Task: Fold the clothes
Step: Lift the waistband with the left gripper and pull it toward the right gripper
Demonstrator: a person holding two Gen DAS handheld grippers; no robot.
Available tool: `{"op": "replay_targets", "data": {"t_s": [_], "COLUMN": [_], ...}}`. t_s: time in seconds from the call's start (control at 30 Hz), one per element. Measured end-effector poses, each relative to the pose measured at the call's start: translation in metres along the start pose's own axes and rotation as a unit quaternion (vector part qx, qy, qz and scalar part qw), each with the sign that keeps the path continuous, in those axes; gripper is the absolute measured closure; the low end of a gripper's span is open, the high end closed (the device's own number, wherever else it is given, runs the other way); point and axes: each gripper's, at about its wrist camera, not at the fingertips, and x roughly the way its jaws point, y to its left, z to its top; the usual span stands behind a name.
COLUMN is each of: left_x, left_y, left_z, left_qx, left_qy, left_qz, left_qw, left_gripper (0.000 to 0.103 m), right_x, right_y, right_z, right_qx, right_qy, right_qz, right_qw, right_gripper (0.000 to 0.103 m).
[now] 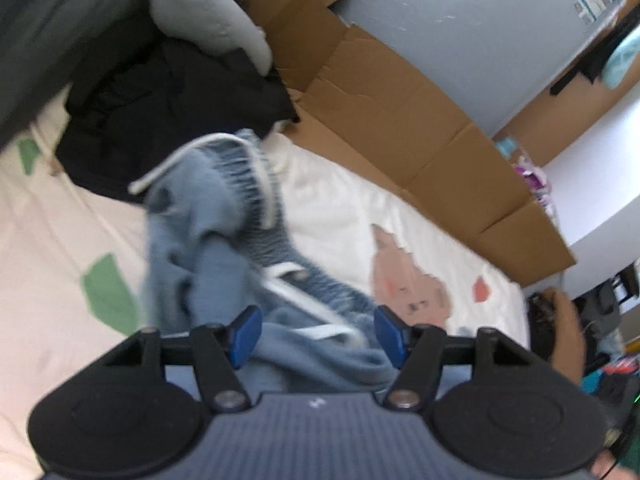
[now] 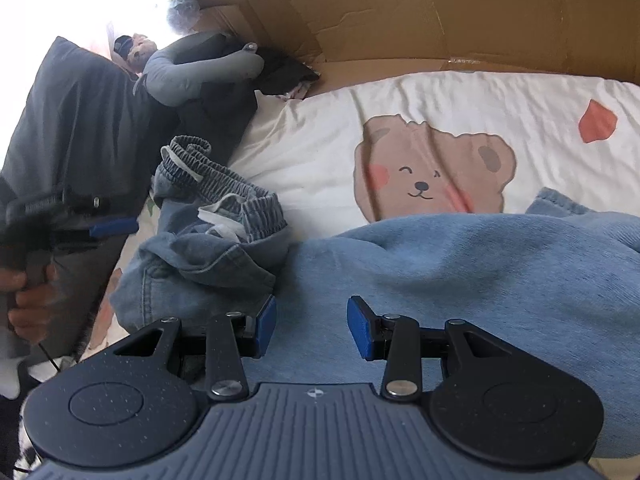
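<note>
— Denim first: the blue jeans (image 2: 208, 240) lie bunched on the bed (image 2: 320, 140), waistband crumpled at centre left, legs spread under the right tongs (image 2: 311, 326), whose jaws stand parted and press nothing.

— And the left tongs (image 1: 316, 334)?

— Parted too, cloth below them, ungripped; likely between grasps. Farther up, dark clothes (image 1: 168, 100) and cardboard (image 1: 400, 120) crowd the bed's edge.

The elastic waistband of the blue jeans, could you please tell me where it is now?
In the right wrist view, the waistband lies crumpled left of centre on the white bedsheet, beside the dark clothes pile.
</note>
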Motion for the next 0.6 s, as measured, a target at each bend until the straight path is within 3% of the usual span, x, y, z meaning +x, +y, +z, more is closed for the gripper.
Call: {"op": "replay_targets", "data": {"t_s": [0.13, 0.2, 0.33, 0.43, 0.6], "left_x": [-0.001, 0.001, 0.010, 0.025, 0.032], "left_y": [0.018, 0.028, 0.048, 0.063, 0.071], "left_z": [-0.004, -0.005, -0.014, -0.022, -0.028], "left_qx": [0.021, 0.016, 0.009, -0.013, -0.034], "left_qy": [0.003, 0.004, 0.009, 0.025, 0.032], "left_qz": [0.036, 0.036, 0.025, 0.015, -0.018], "left_qw": [0.9991, 0.9992, 0.9996, 0.9995, 0.9988], "left_gripper": [0.038, 0.038, 0.023, 0.023, 0.020], "right_x": [0.009, 0.018, 0.040, 0.058, 0.082], "right_y": [0.008, 0.013, 0.024, 0.032, 0.037], "right_z": [0.010, 0.016, 0.024, 0.028, 0.027], "right_qx": [0.010, 0.021, 0.054, 0.064, 0.061], "right_qy": [-0.007, -0.007, -0.006, -0.014, -0.001], "right_qz": [0.001, 0.002, 0.011, 0.016, 0.012], "right_qw": [1.000, 1.000, 0.998, 0.998, 0.998], "right_gripper": [0.057, 0.057, 0.057, 0.045, 0.042]}}
